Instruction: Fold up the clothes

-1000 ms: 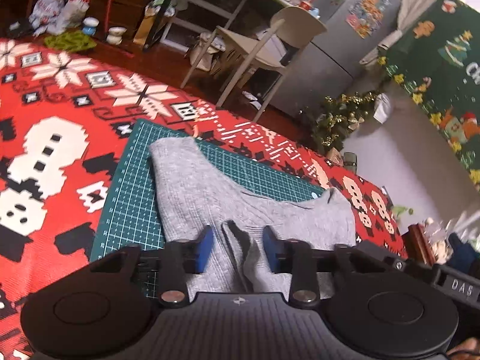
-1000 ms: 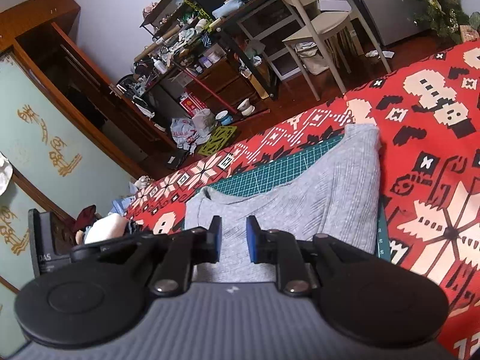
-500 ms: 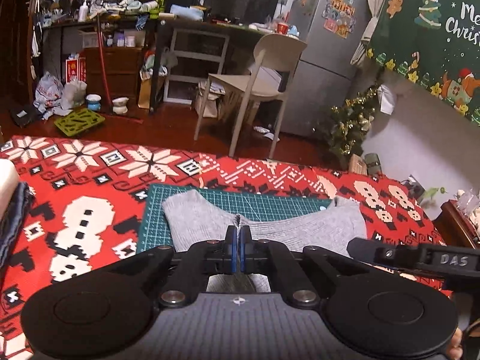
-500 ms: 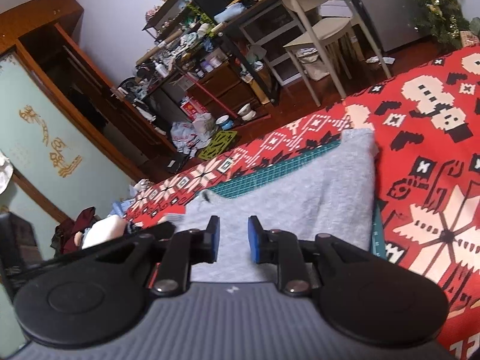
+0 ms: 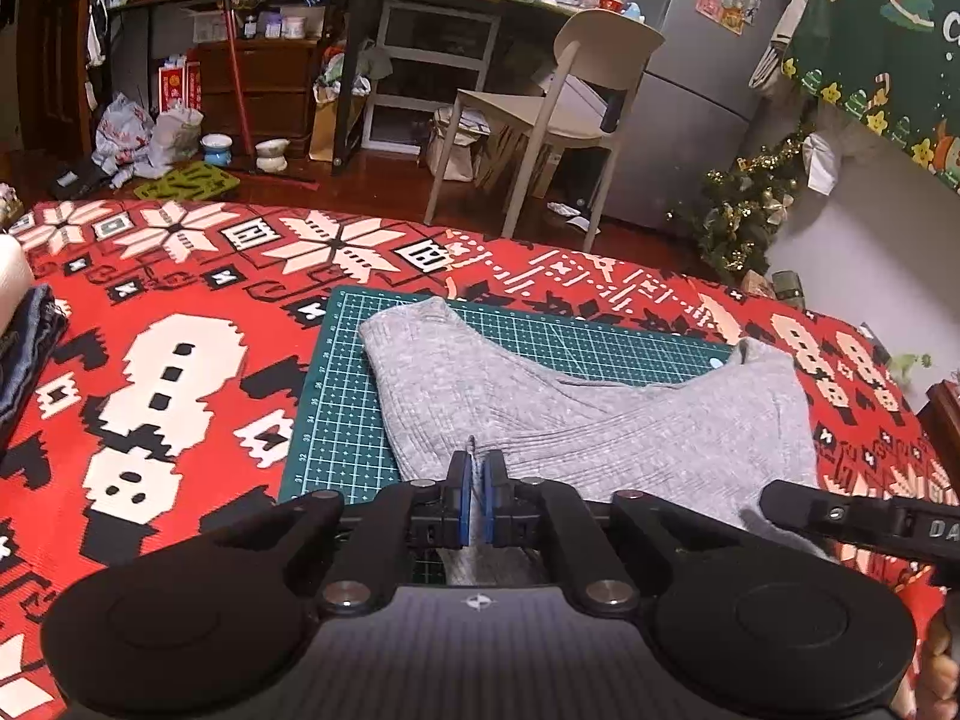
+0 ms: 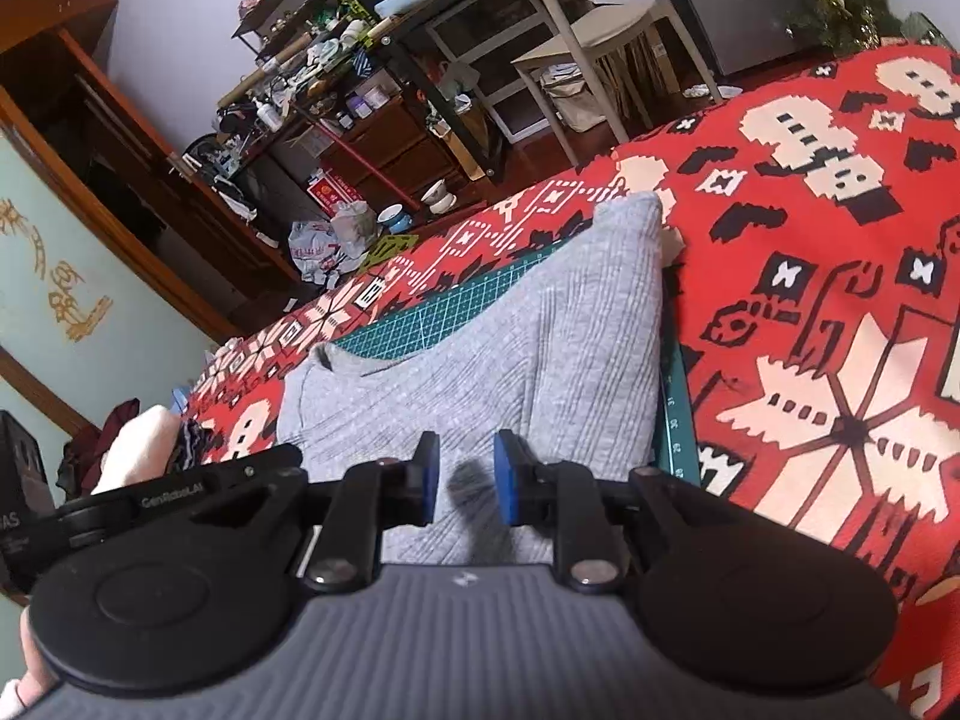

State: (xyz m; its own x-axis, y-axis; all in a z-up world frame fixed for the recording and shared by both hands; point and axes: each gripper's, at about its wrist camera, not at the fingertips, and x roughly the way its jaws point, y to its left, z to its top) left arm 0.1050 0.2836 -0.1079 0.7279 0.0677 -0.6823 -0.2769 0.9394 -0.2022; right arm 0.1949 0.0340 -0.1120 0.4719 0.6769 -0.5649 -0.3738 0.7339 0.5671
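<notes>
While the left gripper (image 5: 474, 483) is clenched on a pinched-up fold at the near edge of the grey garment (image 5: 576, 414), the right gripper (image 6: 467, 474) is released, its blue pads (image 6: 428, 477) apart with grey cloth showing between them. From the right wrist view I cannot tell whether those pads touch the cloth or hang just above it.

The garment lies spread over a green cutting mat (image 5: 342, 396), which sits on a red blanket (image 5: 168, 360) patterned with white snowflakes and blocky figures. Its far-left corner rests on the mat near the mat's far edge; its right side runs past the mat's right edge onto the blanket. The far edge of the garment dips in a shallow curve, leaving a strip of mat bare along the far side, and faint ribs run across the cloth. In the right wrist view the garment (image 6: 480, 372) fills the middle, with a thin band of mat (image 6: 675, 420) showing at its right.

At the blanket's left edge a dark blue folded cloth (image 5: 24, 354) lies well apart from the mat. Beyond the blanket's far edge stand a pale chair (image 5: 558, 114), a cluttered desk (image 5: 420, 6) and a small decorated tree (image 5: 744, 210). Part of the right gripper's body (image 5: 864, 522) shows at the right of the left wrist view.
</notes>
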